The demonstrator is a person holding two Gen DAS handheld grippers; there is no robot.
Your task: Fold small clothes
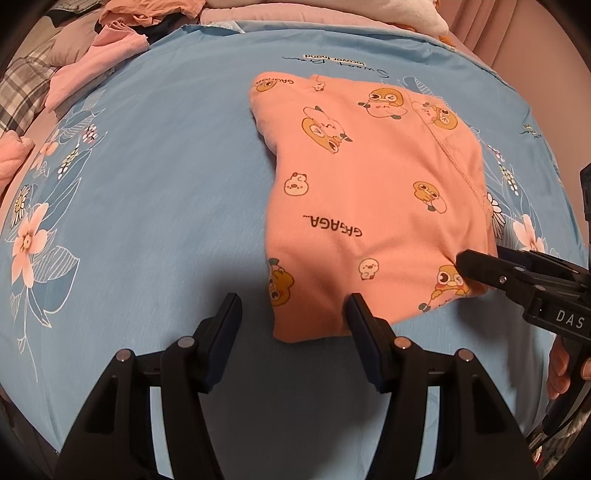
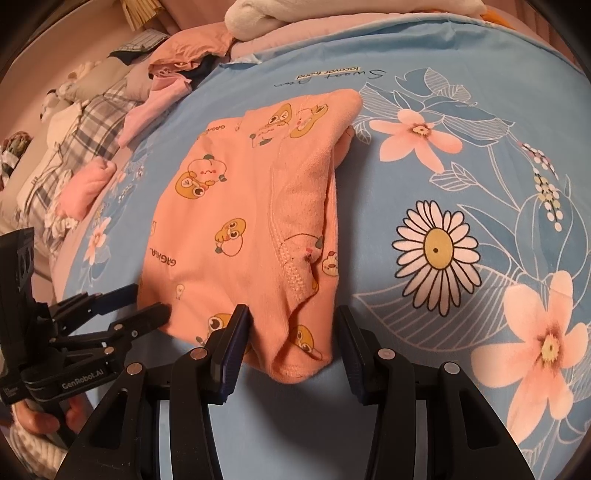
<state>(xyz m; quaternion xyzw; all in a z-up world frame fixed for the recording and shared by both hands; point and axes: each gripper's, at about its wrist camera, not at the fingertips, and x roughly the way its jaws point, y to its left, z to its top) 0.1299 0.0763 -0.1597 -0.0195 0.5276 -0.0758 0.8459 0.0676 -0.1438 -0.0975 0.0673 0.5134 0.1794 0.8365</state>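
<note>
A small orange garment with cartoon ducks (image 1: 373, 192) lies folded on the blue floral sheet; it also shows in the right wrist view (image 2: 240, 221). My left gripper (image 1: 293, 314) is open, its jaws astride the garment's near left corner; in the right wrist view (image 2: 147, 299) its fingertips touch the cloth's left edge. My right gripper (image 2: 291, 328) is open, its jaws astride the near right corner of the garment. In the left wrist view the right gripper (image 1: 476, 264) rests against the garment's right edge.
The blue floral sheet (image 1: 147, 184) covers the bed. A heap of pink and dark clothes (image 1: 122, 29) lies at the far left, with a plaid cloth (image 2: 74, 147) and a rolled pink piece (image 2: 88, 184) beside it. White and pink bedding (image 2: 332, 14) lies at the far edge.
</note>
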